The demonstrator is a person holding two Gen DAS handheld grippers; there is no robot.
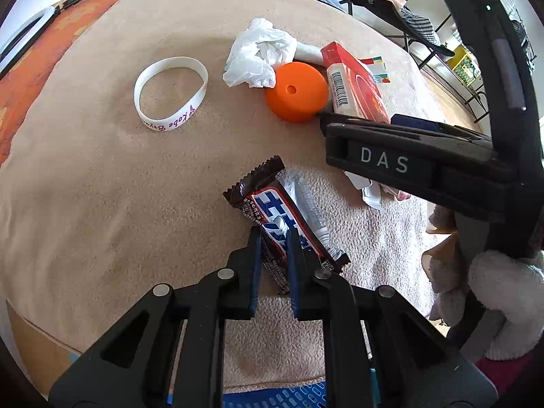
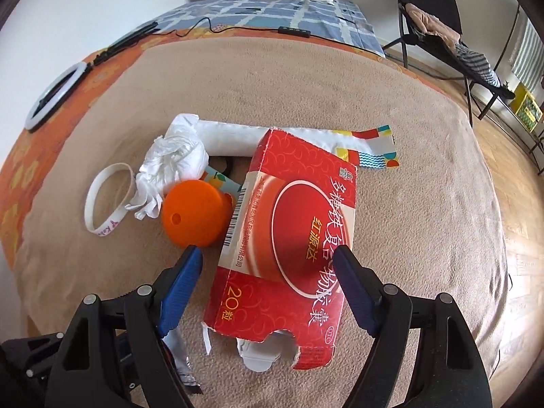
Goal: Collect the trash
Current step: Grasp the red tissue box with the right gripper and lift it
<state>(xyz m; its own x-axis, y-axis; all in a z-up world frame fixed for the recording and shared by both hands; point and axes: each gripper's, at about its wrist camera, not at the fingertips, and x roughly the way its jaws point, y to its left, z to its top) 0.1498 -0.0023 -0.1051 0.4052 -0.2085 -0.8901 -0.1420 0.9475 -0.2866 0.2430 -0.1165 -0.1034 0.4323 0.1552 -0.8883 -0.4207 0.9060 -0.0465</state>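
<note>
My left gripper (image 1: 274, 242) is shut on a brown and blue candy bar wrapper (image 1: 272, 210), which lies on the tan blanket (image 1: 102, 187) with its torn silver inside showing. The right gripper (image 2: 267, 251) stands open astride a torn red medicine box (image 2: 289, 248), one finger on each side of it. The left blue pad (image 2: 185, 278) is clear of the box. The right pad (image 2: 353, 289) is at its edge. Beside the box lie an orange round cap (image 2: 193, 214), a crumpled white tissue (image 2: 170, 163) and a long white wrapper with a coloured end (image 2: 238, 136).
A white wristband (image 1: 170, 93) lies left of the tissue (image 1: 258, 57). White paper scraps (image 1: 370, 190) show under the right tool's black body (image 1: 384, 163). A blue basket (image 1: 278, 397) is below my left gripper. A ring light (image 2: 57, 98) and cables lie at the far left.
</note>
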